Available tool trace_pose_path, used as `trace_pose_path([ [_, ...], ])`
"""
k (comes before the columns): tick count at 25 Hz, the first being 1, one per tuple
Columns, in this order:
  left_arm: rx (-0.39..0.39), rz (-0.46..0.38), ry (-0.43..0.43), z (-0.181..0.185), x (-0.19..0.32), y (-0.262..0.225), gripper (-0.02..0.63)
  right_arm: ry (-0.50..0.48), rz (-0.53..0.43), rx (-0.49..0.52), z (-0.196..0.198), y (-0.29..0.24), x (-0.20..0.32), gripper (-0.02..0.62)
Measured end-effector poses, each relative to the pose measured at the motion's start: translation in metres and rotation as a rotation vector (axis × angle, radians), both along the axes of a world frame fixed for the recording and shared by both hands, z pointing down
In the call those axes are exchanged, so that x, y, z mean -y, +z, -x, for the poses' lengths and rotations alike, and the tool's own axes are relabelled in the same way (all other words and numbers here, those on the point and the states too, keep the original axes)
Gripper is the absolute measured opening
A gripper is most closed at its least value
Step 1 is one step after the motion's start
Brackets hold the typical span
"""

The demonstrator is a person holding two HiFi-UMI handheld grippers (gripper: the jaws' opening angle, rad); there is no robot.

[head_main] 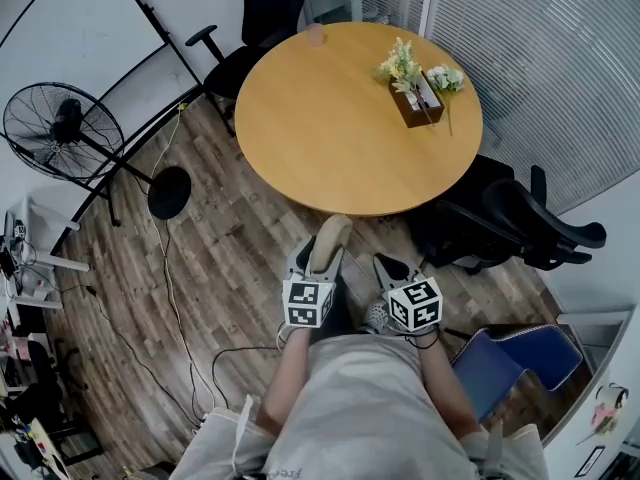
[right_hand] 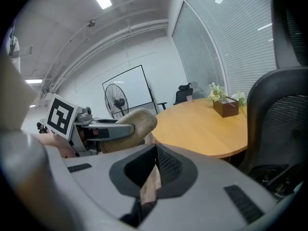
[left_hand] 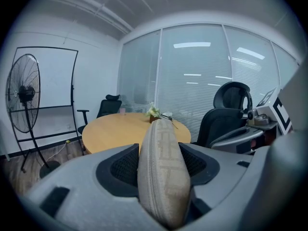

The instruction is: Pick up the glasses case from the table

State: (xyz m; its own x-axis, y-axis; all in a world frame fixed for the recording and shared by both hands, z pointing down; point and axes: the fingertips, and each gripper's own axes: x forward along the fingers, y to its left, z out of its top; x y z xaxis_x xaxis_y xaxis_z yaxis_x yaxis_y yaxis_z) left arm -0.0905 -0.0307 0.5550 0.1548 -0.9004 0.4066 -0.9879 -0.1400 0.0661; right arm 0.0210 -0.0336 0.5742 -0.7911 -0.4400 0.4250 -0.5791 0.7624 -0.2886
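A beige fabric glasses case (head_main: pixel 329 242) is held off the table, below the near edge of the round wooden table (head_main: pixel 330 118). My left gripper (head_main: pixel 318 260) is shut on it. In the left gripper view the case (left_hand: pixel 162 172) stands on edge between the two jaws, zip side facing left. My right gripper (head_main: pixel 392 268) hangs just to the right of it with its jaws shut and nothing between them (right_hand: pixel 155 170). From the right gripper view the case (right_hand: pixel 137 121) and the left gripper's marker cube (right_hand: pixel 61 115) show at the left.
On the table's far side stand a brown box with flowers (head_main: pixel 416 98) and a small pink cup (head_main: pixel 316 34). Black office chairs (head_main: pixel 500 223) crowd the table's right side, with another (head_main: pixel 262 13) at the back. A floor fan (head_main: pixel 60 128) and cables lie left; a blue chair (head_main: pixel 510 363) is near right.
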Motion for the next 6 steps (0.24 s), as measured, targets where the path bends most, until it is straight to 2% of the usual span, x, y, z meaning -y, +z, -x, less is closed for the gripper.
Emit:
trace_pose_path([
  [6,-0.003,0.000,-0.007,0.0080,0.0012,0.0011,0.255,-0.009,-0.005,-0.004,0.0063,0.0009,-0.0001,-0.002],
])
